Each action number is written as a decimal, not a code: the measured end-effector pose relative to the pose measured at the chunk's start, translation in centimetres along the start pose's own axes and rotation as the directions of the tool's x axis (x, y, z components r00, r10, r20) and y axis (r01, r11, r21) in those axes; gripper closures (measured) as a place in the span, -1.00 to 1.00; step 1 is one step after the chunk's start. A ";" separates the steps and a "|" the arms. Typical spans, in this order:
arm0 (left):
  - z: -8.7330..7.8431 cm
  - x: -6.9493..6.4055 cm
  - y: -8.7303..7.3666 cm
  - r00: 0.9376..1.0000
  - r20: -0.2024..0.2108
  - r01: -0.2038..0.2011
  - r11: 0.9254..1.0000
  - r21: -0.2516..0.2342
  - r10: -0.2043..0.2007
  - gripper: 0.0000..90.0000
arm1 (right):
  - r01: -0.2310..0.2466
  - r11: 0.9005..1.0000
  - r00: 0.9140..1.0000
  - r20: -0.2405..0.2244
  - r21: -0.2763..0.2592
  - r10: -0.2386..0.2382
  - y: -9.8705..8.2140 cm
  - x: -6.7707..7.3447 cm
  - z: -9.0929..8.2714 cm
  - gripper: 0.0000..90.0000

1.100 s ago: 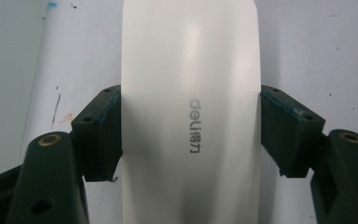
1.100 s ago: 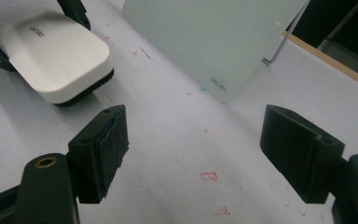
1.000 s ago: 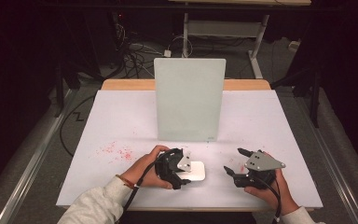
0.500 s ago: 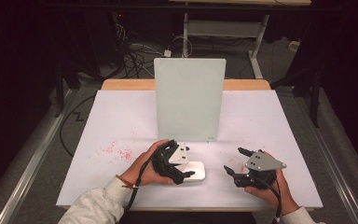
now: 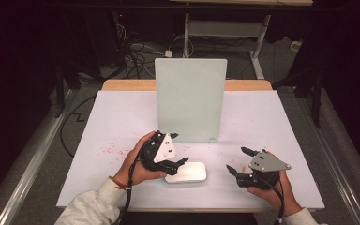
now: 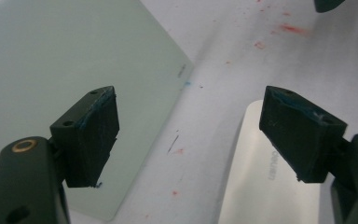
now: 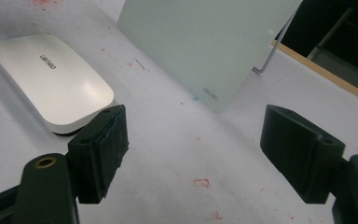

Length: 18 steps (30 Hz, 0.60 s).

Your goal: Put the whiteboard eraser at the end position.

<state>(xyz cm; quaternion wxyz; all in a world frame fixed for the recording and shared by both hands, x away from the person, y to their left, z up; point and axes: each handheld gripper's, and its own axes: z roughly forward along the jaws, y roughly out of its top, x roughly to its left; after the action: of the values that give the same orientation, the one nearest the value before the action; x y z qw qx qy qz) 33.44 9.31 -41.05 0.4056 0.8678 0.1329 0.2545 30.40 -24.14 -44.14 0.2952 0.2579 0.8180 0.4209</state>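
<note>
A flat white rounded case point(image 5: 186, 172) lies near the table's front edge; it also appears as the white case point(image 7: 51, 79) and the white case point(image 6: 261, 186) in the two gripper views. My left gripper point(image 5: 180, 149) is open just left of and above it, with nothing between its jaws, and the left gripper point(image 6: 186, 95) looks toward the base of the pale glass board point(image 6: 65, 60). My right gripper point(image 5: 236, 159) is open to the right of the case, apart from it, and the right gripper point(image 7: 196, 114) is empty. The glass board point(image 5: 191, 98) stands upright behind both.
The white table cover point(image 5: 272, 122) carries small red specks point(image 5: 110, 149) at the left front. A wooden table edge point(image 5: 126, 85) runs behind the board point(image 7: 205, 37). Cables and a desk frame point(image 5: 225, 28) lie on the floor beyond the table.
My left gripper has lifted off the white case, swung a little left and back, and turned. The case and my right gripper have stayed put.
</note>
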 end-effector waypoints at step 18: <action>-3.0 1.0 -2.9 0.992 -0.120 0.042 0.999 0.007 -0.041 -0.57 | -0.011 0.999 0.999 0.037 -0.030 0.012 0.2 -0.3 -0.9 -0.48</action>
<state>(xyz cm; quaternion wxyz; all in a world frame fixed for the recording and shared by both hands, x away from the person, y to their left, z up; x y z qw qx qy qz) 32.53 13.45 -41.35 0.3981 0.8499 0.1762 0.2971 30.02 -24.75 -43.50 0.3120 0.2659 0.8044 0.4299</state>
